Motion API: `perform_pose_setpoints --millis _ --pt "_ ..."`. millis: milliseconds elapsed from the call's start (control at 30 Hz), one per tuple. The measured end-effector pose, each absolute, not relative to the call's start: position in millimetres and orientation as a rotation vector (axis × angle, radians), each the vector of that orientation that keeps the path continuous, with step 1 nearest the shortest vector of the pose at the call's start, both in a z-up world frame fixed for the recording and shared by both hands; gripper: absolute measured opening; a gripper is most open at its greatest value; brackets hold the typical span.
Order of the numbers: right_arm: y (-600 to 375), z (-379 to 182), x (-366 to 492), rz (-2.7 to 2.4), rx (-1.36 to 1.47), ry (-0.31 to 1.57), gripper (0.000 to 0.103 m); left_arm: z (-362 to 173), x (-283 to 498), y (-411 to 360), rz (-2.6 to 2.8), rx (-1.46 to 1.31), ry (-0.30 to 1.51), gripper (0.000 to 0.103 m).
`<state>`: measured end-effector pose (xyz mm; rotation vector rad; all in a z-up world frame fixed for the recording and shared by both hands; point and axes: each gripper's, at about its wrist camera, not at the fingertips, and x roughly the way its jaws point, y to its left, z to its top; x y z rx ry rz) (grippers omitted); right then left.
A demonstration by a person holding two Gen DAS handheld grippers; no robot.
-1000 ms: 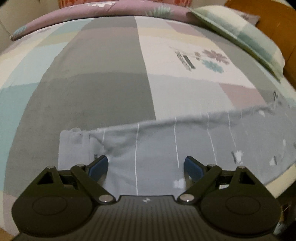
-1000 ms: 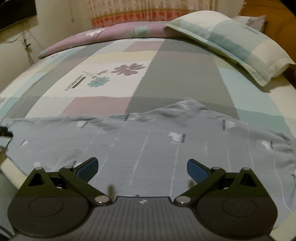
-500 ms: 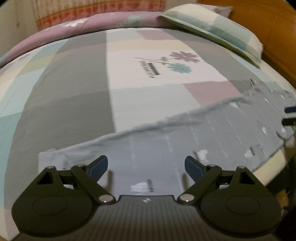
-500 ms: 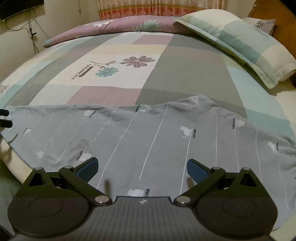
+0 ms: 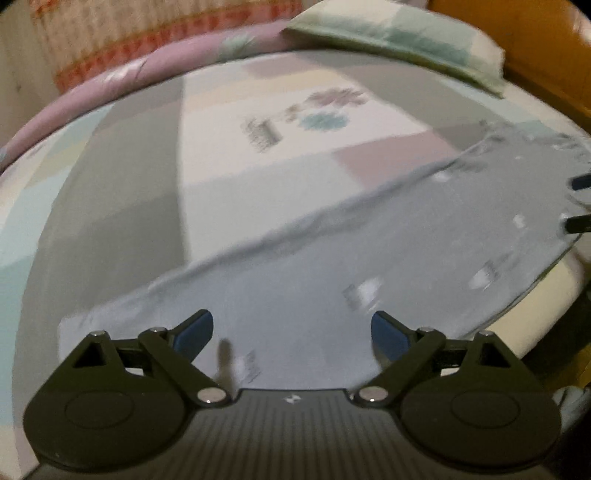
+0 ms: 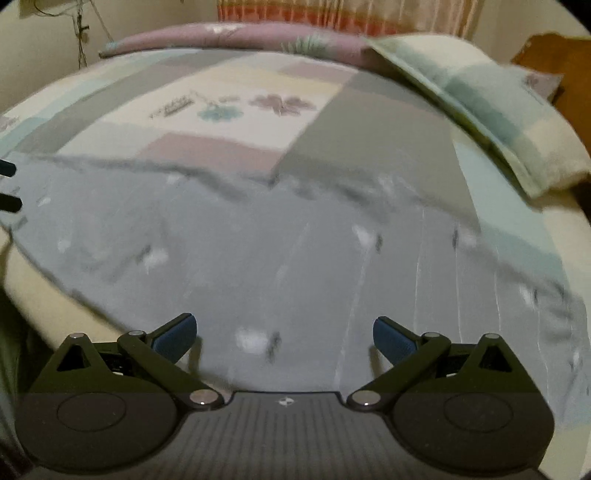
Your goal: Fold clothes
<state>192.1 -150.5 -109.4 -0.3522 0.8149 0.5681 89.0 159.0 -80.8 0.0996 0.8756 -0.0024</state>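
A grey garment point(image 5: 332, 258) with thin white stripes and small white prints lies spread flat along the near edge of the bed. My left gripper point(image 5: 291, 330) hovers open over its left part, nothing between the blue pads. Over the garment's point(image 6: 295, 258) right part my right gripper point(image 6: 282, 334) is open too, with nothing held. The right gripper's fingertips point(image 5: 580, 203) poke in at the right edge of the left wrist view. The left gripper's fingertips point(image 6: 9, 184) appear at the left edge of the right wrist view. Both views are motion-blurred.
The bed carries a patchwork sheet point(image 5: 240, 147) with a flower print point(image 6: 258, 105). A checked pillow point(image 6: 491, 107) lies at the far right, a mauve rolled quilt point(image 6: 236, 35) along the far side. A wooden headboard point(image 5: 535, 44) rises at the right. The mattress edge point(image 5: 535, 302) drops off near me.
Both grippers have stayed open while swinging over the garment. The left view has turned further right and the right view has shifted, blurring both.
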Motion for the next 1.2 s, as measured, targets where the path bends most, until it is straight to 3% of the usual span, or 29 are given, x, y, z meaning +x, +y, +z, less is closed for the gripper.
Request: perform_pose_setpoints --millis 400,567,767,1000,1200 --pt "-156.9 -126.3 181.0 0.629 -0.326 0.82 0.103 -100.4 93.5 139.5 -0.058 0.132 0.975 0.096" --pt "-150.6 -127.8 182.2 0.601 -0.32 0.818 0.103 -83.7 113.8 110.4 -0.136 0.106 0.894 0.096" --pt "-151.0 -128.6 180.8 0.597 -0.318 0.811 0.103 -100.7 128.4 85.6 -0.151 0.085 0.916 0.096" --pt "-150.3 -129.9 179.5 0.593 -0.311 0.8 0.103 -98.5 99.4 100.6 -0.166 0.04 0.92 0.096" --pt "-150.2 -129.8 178.1 0.589 -0.309 0.796 0.103 -81.6 103.7 180.0 -0.018 -0.118 0.86 0.096"
